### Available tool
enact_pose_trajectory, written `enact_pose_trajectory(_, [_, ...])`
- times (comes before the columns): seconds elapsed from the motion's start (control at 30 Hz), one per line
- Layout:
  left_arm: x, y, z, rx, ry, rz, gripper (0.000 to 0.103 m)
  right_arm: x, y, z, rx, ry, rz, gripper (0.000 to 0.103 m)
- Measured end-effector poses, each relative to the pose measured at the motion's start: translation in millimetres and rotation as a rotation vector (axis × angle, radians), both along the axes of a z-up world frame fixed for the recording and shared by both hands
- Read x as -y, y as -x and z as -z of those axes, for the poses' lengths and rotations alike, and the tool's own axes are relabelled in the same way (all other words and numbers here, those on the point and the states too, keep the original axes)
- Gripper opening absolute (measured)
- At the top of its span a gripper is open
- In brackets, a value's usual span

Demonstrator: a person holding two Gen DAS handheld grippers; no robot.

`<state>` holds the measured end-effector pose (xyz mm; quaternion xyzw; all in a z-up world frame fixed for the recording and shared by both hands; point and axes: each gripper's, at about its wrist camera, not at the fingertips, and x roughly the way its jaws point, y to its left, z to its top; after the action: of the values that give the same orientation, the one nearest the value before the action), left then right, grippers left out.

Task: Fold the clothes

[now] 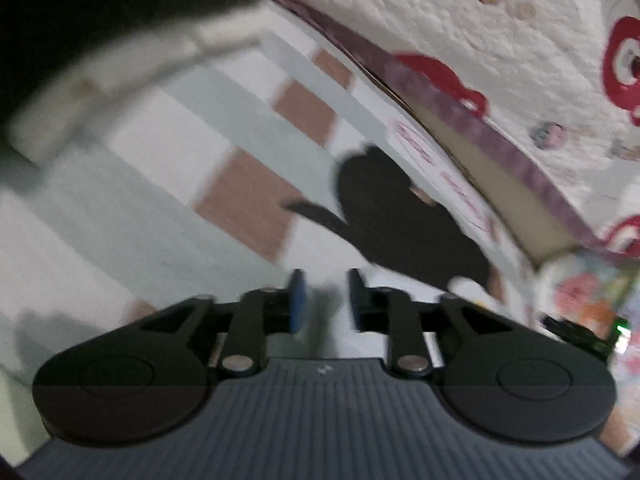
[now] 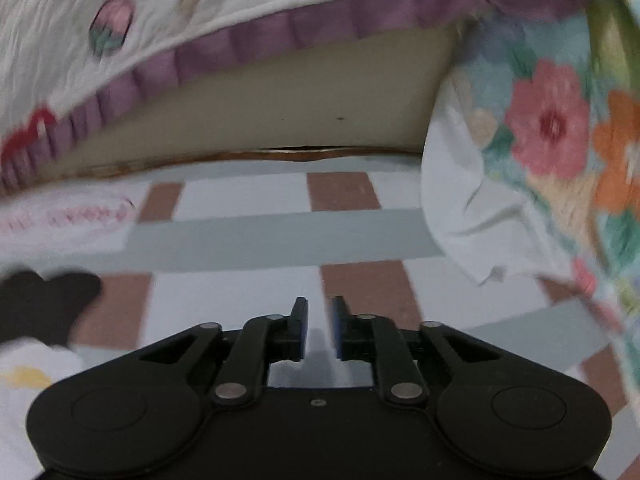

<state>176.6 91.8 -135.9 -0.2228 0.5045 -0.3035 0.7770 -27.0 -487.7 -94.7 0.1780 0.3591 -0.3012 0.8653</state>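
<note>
A black garment (image 1: pixel 404 224) lies crumpled on the checked bedsheet (image 1: pixel 168 184), just beyond my left gripper (image 1: pixel 326 300). This gripper is open, with only the sheet showing between its blue pads. The right wrist view has the same black garment (image 2: pixel 44 304) at the left edge, with a white piece with a yellow mark (image 2: pixel 28 372) below it. My right gripper (image 2: pixel 320 328) hovers over the checked bedsheet (image 2: pixel 248 236), open and holding nothing. A white cloth with pink stitching (image 2: pixel 60 216) lies further back on the left.
A white quilt with red shapes and a purple trim (image 1: pixel 480 40) (image 2: pixel 240 36) hangs over a beige wall (image 2: pixel 280 112) at the back. A floral blanket with a white underside (image 2: pixel 552 120) drapes at the right. A blurred dark-and-white shape (image 1: pixel 100 52) fills the upper left of the left wrist view.
</note>
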Motion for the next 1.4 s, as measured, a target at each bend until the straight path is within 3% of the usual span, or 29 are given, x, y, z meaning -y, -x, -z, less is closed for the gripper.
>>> enact_pose_trajectory(0.03, [6,0,1,0.004,-0.008,0.05,0.041,4,5,-4,0.03,-0.054,0.006,0.051])
enact_pose_trajectory(0.07, [13,1,1,0.019,-0.032,0.094,0.045,6,9,-7,0.047,-0.106,0.006,0.055])
enact_pose_trajectory(0.2, [41,9,2,0.107,-0.183,0.245,0.053,8,7,-1,-0.011,-0.208,-0.084,0.059])
enact_pose_trajectory(0.3, [44,11,4,0.12,-0.193,0.248,0.056,2,6,10,-0.056,-0.19,-0.118,0.059])
enact_pose_trajectory(0.43, [47,10,3,0.162,-0.2,0.249,0.068,-3,6,26,-0.037,-0.225,-0.17,0.062])
enact_pose_trajectory(0.6, [56,1,8,0.208,-0.152,0.241,0.075,-25,0,31,-0.063,-0.094,-0.291,0.068])
enact_pose_trajectory(0.67, [55,4,11,0.218,-0.109,0.227,0.075,-33,1,32,-0.054,-0.062,-0.346,0.06])
enact_pose_trajectory(0.7, [55,6,13,0.216,-0.087,0.218,0.074,-37,2,33,-0.05,-0.047,-0.374,0.047])
enact_pose_trajectory(0.73, [55,9,14,0.204,-0.064,0.215,0.074,-41,3,33,-0.045,-0.031,-0.401,0.024])
enact_pose_trajectory(0.77, [58,9,15,0.183,-0.056,0.224,0.07,-40,5,32,-0.029,-0.042,-0.391,0.014])
enact_pose_trajectory(0.8, [61,10,16,0.161,-0.051,0.236,0.061,-38,8,32,-0.01,-0.057,-0.375,0.011])
enact_pose_trajectory(0.83, [64,10,17,0.139,-0.046,0.247,0.016,-36,13,30,0.012,-0.054,-0.356,0.01])
enact_pose_trajectory(0.87, [68,10,19,0.104,-0.053,0.263,0.012,-35,18,28,0.035,-0.047,-0.336,0.01])
enact_pose_trajectory(0.93, [74,14,14,0.135,-0.088,0.271,0.011,-34,22,20,0.075,-0.039,-0.314,0.009])
enact_pose_trajectory(1.07, [87,16,-27,0.33,-0.154,0.315,0.011,-41,19,-5,0.106,0.045,-0.331,0.008])
enact_pose_trajectory(1.3, [109,-50,-104,0.547,-0.156,0.214,0.012,-21,-33,-67,0.249,0.177,-0.276,0.007])
enact_pose_trajectory(1.33, [116,-60,-107,0.585,-0.184,0.199,0.018,-16,-45,-76,0.262,0.204,-0.271,0.008])
enact_pose_trajectory(1.4, [130,-78,-105,0.642,-0.276,0.143,0.042,-7,-75,-89,0.264,0.277,-0.23,0.012])
